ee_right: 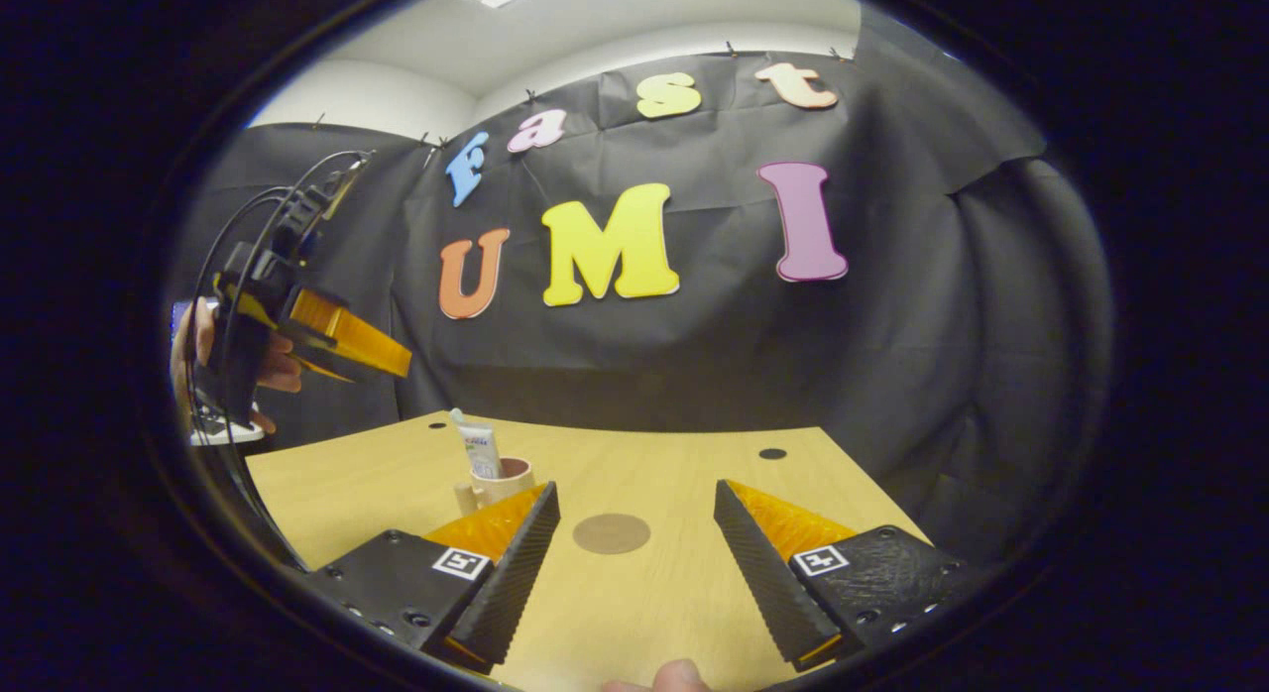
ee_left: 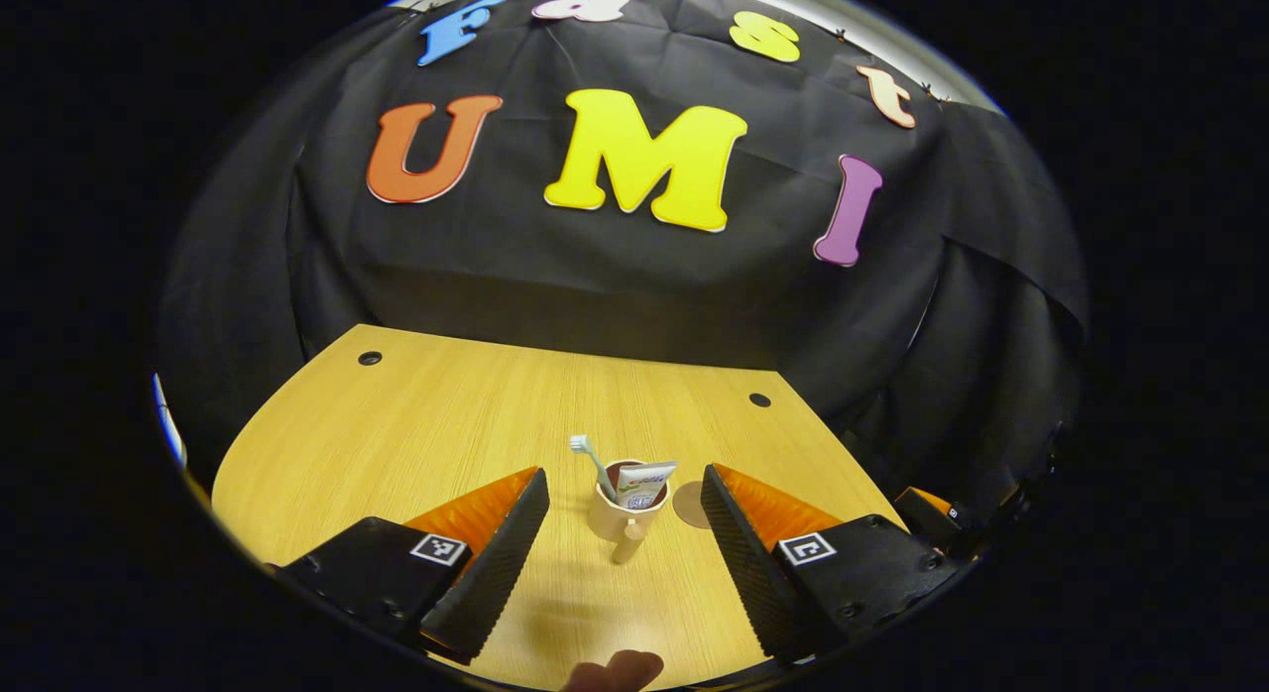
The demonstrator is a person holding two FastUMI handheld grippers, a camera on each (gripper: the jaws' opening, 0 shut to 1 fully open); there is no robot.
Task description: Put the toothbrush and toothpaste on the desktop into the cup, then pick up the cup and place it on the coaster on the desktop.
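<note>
A beige cup (ee_left: 623, 519) stands upright on the wooden table (ee_left: 416, 434), its handle toward me. Inside it lean a white toothbrush (ee_left: 592, 459) and a toothpaste tube (ee_left: 644, 482). My left gripper (ee_left: 623, 471) hangs open above and in front of the cup, gripping nothing. A round brown coaster (ee_left: 690, 505) lies just right of the cup. In the right gripper view the coaster (ee_right: 611, 533) lies bare between the fingers of my open right gripper (ee_right: 635, 486). The cup (ee_right: 504, 477) with the tube (ee_right: 481, 448) stands to its left, beyond the left finger. The left gripper (ee_right: 342, 337) hovers high at left.
The table has two dark cable holes near its back edge (ee_left: 370, 358) (ee_left: 759, 400). Black cloth closes the back and the right side. A hand (ee_right: 273, 365) holds the left gripper, with cables looping above it. Part of the right gripper (ee_left: 932, 512) shows past the table's right edge.
</note>
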